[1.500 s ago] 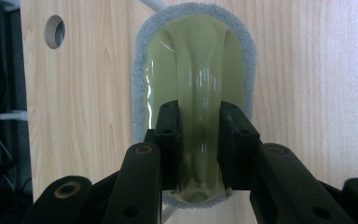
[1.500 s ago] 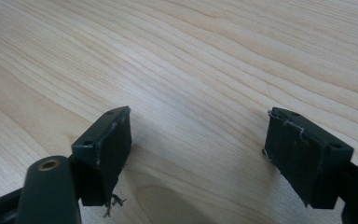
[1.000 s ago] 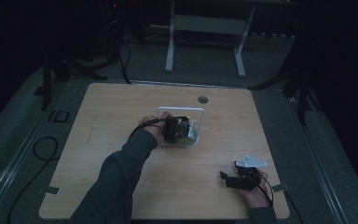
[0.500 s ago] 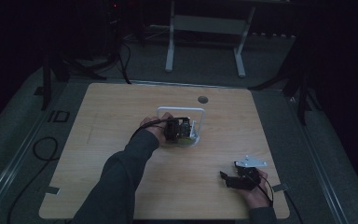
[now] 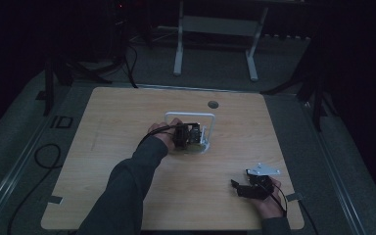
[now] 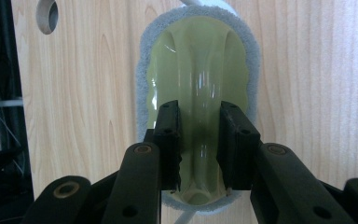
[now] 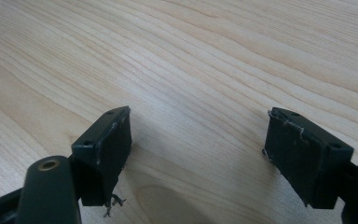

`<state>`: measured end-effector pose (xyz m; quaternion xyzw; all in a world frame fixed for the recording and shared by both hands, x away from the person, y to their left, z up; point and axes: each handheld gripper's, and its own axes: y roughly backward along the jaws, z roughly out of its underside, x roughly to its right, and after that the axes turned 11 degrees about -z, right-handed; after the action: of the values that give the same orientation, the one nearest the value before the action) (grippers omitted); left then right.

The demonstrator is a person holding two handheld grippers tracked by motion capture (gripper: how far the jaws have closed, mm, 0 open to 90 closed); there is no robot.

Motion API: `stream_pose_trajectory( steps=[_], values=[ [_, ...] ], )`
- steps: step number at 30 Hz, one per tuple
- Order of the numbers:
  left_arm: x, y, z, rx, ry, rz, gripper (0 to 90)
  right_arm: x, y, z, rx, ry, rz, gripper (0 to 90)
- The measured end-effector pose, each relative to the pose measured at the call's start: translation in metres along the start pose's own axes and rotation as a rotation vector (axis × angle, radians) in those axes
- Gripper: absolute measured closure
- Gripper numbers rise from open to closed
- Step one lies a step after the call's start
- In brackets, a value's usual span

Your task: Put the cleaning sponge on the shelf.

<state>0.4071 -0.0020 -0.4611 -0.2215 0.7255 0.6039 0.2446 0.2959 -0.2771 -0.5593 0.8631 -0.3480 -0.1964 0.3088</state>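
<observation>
The left gripper (image 6: 198, 144) has its 2 jaws clamped on the raised ridge of a yellow-green scrubber (image 6: 198, 88) with a grey fleecy rim, lying flat on the wooden table (image 5: 127, 127) near its middle. That ridge looks smooth and glossy — a hard pull could let it slip out, or the soft pad could fold. A white wire stand (image 5: 190, 117) sits just behind it and may snag a lift. The right gripper (image 7: 198, 154) rests wide open with nothing in it, well apart — no obstacle.
</observation>
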Motion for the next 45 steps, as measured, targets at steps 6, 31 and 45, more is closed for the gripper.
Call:
stream_pose_trajectory(
  steps=[6, 31, 45],
  values=[
    [0.000, -0.001, 0.000, -0.004, -0.001, -0.015, 71.0, 0.000, 0.000, 0.000, 0.000, 0.000, 0.000, 22.2],
    [-0.002, 0.008, 0.003, -0.009, 0.085, -0.057, 57.1, 0.000, 0.000, 0.000, 0.000, -0.001, -0.001, 22.2],
    [-0.006, 0.035, 0.021, 0.057, 0.206, -0.025, 53.5, 0.000, 0.000, 0.000, 0.001, -0.002, 0.000, 22.2]
  ],
)
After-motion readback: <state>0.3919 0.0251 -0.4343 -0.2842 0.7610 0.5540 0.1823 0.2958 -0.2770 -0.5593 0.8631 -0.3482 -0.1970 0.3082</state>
